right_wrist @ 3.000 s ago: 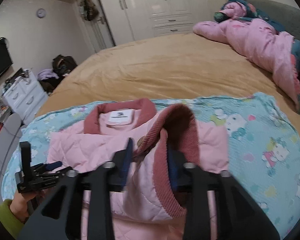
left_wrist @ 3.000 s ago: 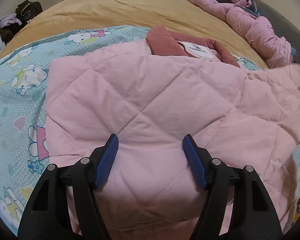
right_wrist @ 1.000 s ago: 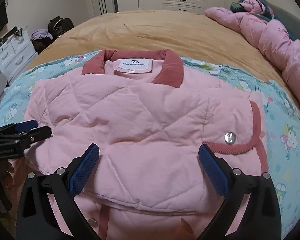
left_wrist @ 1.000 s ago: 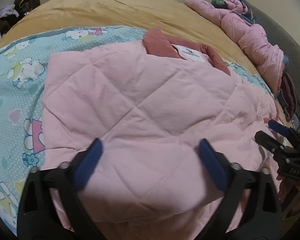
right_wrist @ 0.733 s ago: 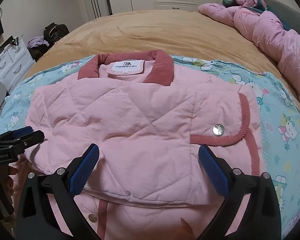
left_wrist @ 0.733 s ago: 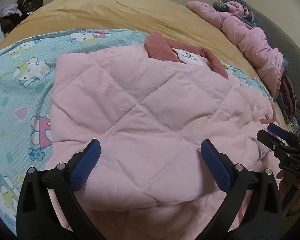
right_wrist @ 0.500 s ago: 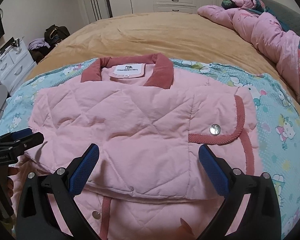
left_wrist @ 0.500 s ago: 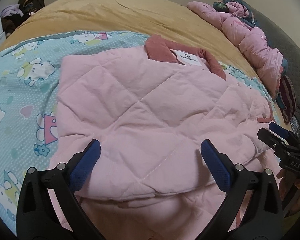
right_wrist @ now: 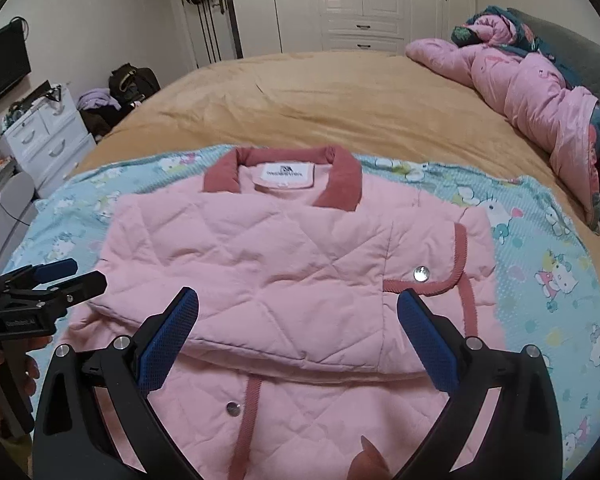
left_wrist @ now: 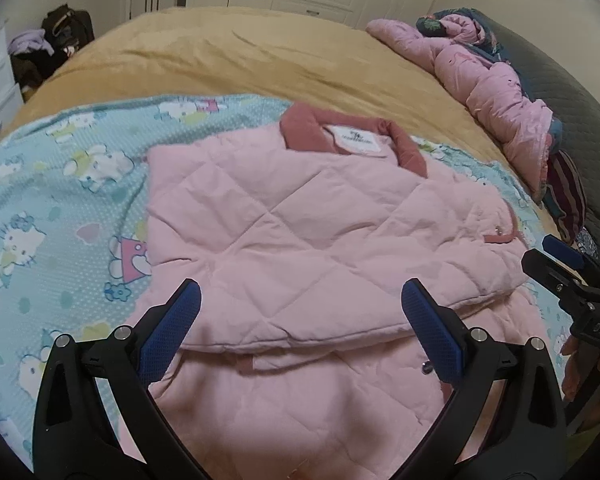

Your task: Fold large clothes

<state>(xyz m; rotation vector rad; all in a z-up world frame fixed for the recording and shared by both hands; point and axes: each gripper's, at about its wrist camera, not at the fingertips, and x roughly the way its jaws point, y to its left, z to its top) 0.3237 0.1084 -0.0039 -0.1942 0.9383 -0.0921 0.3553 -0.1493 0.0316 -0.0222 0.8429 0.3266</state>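
A pink quilted jacket with a dark pink collar lies on a blue cartoon-print sheet, its sleeves folded across the body. It also shows in the right wrist view. My left gripper is open and empty, above the jacket's near hem. My right gripper is open and empty, above the near hem too. Each gripper shows in the other's view, at the jacket's side edges.
The sheet lies on a bed with a tan cover. A bunched pink duvet lies along the far right. A white drawer unit and dark bags stand left of the bed. White wardrobes line the back wall.
The right gripper let go of the sleeve it held three seconds ago and both opened wide. Over the last second both grippers have drawn back and up from the jacket.
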